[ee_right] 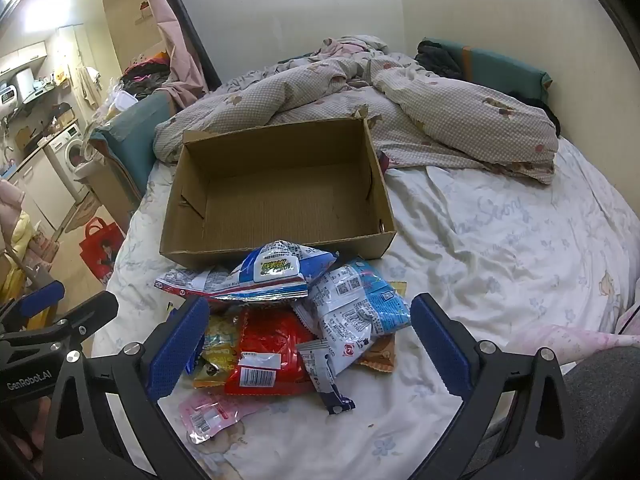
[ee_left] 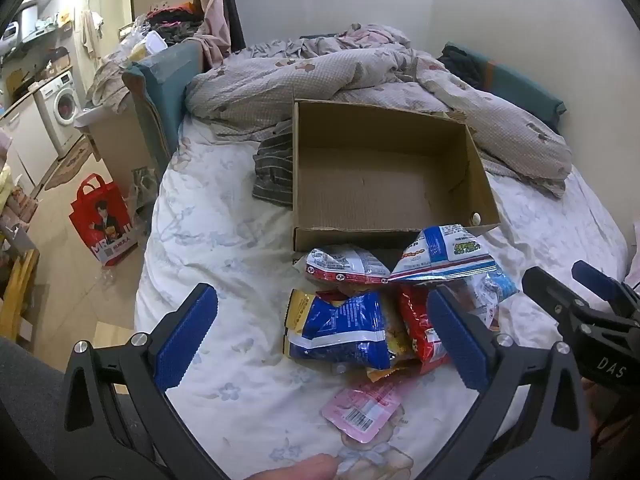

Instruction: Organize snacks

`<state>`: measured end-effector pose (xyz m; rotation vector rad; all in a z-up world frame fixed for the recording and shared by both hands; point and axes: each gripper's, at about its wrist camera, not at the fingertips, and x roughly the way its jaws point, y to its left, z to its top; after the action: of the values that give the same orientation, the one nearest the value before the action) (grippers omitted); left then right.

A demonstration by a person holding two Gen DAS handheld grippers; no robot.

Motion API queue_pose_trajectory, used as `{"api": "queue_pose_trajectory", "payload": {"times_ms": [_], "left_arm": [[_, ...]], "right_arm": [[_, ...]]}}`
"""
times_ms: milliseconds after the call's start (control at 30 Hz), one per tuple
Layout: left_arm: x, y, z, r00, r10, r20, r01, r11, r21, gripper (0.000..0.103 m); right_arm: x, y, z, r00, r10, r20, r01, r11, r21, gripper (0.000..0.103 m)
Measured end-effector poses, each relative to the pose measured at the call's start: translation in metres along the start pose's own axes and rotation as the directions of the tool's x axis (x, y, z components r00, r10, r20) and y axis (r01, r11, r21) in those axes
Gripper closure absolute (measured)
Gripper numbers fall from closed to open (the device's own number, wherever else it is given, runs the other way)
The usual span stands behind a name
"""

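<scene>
An empty cardboard box (ee_left: pixel 384 184) stands open on the bed; it also shows in the right wrist view (ee_right: pixel 280 196). A pile of snack bags lies in front of it: a dark blue bag (ee_left: pixel 340 328), a red bag (ee_right: pixel 272 344), a white-blue bag (ee_right: pixel 276 272), a light blue bag (ee_right: pixel 360 304) and a pink packet (ee_left: pixel 364 408). My left gripper (ee_left: pixel 320 336) is open just above the near side of the pile, holding nothing. My right gripper (ee_right: pixel 308 344) is open over the pile, holding nothing; it also shows at the right edge of the left wrist view (ee_left: pixel 572 280).
A rumpled checked duvet (ee_right: pixel 400 104) lies behind the box. A striped cloth (ee_left: pixel 276 172) lies left of the box. The bed's left edge drops to a floor with a red shopping bag (ee_left: pixel 104 220). White sheet (ee_right: pixel 500 240) spreads to the right.
</scene>
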<state>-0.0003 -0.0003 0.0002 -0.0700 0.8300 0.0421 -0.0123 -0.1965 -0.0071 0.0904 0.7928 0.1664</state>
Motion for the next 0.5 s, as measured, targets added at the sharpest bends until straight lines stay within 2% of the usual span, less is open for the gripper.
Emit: {"api": "queue_pose_trajectory", "payload": {"times_ms": [500], "left_arm": [[-0.0041, -0.0020, 0.0025, 1.000, -0.002, 0.003, 0.002, 1.000, 0.002, 0.000]], "right_arm": [[0.0000, -0.0005, 0.0003, 1.000, -0.001, -0.003, 0.001, 1.000, 0.001, 0.000]]}}
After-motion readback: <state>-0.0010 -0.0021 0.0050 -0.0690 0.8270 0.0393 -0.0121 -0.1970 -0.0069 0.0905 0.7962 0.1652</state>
